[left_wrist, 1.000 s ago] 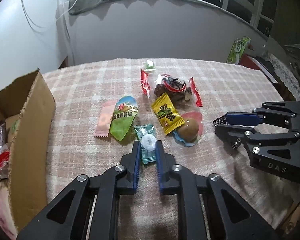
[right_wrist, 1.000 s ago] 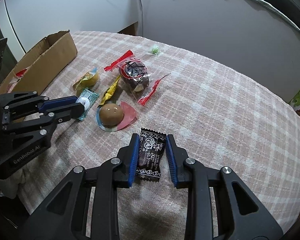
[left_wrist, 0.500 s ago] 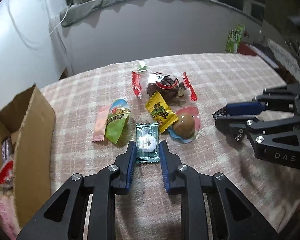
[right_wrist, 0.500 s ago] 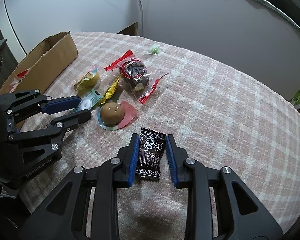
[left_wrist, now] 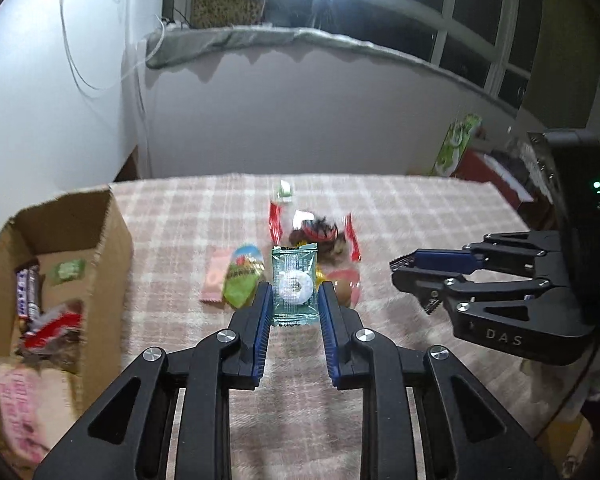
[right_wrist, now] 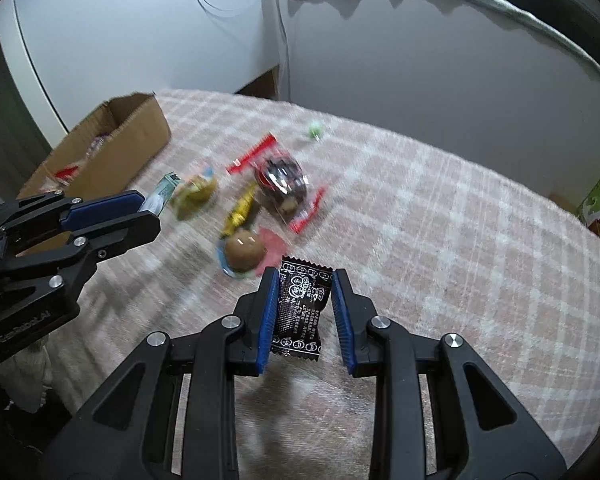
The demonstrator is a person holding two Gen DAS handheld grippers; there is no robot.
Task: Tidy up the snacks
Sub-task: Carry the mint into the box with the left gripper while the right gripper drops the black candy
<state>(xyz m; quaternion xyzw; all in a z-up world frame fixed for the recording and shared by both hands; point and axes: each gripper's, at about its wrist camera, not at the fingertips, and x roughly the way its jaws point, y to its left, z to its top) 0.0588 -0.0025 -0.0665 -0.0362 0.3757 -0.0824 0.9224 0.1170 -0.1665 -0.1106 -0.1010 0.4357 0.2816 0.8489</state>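
Observation:
My left gripper (left_wrist: 295, 292) is shut on a teal mint packet (left_wrist: 294, 286) and holds it lifted above the checked tablecloth (left_wrist: 400, 216). My right gripper (right_wrist: 305, 280) is shut on a black snack packet (right_wrist: 300, 308), also raised off the cloth. An open cardboard box (left_wrist: 112, 236) with several snacks inside stands at the left; it also shows in the right wrist view (right_wrist: 136, 144). Loose snacks lie mid-table: a green-and-pink packet (left_wrist: 240, 276), a clear bag with red ends (right_wrist: 282, 180), a yellow packet (right_wrist: 240, 210) and a brown round sweet (right_wrist: 244, 250).
A small green candy (right_wrist: 315, 130) lies far back on the table. A green carton (left_wrist: 456, 144) stands past the table's right end. A grey wall with a cloth-covered ledge (left_wrist: 300, 36) runs behind the table.
Both grippers have risen from the cloth with their packets. The left one has lifted the teal mint packet and now sees the box's inside; the right one has lifted the black packet.

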